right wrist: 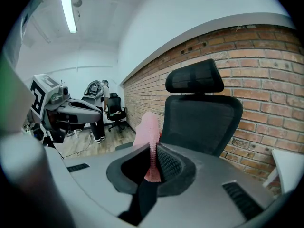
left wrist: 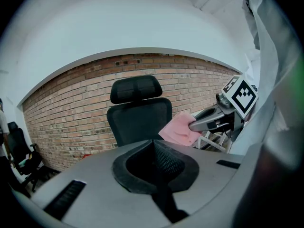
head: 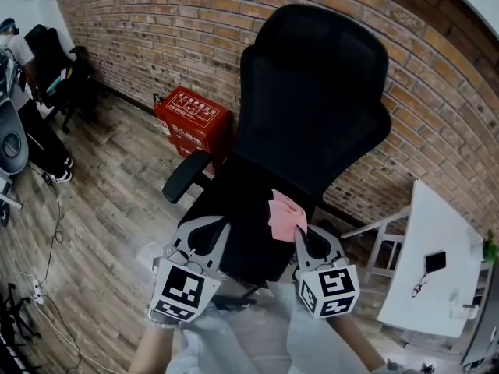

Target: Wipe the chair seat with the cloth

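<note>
The right gripper [right wrist: 153, 158] is clamped shut on a pink cloth [right wrist: 147, 127]. Its own view shows the fabric pinched between the pads and rising in a fold above them, a grip the head view does not reveal. The left gripper [left wrist: 154, 152] has its jaws pressed together with nothing in them. Only the head view shows the black chair seat [head: 238, 209]: the cloth is over its right front part, just ahead of the right gripper. The left gripper is at the seat's left front edge. The cloth is plain, soft and crumpled.
</note>
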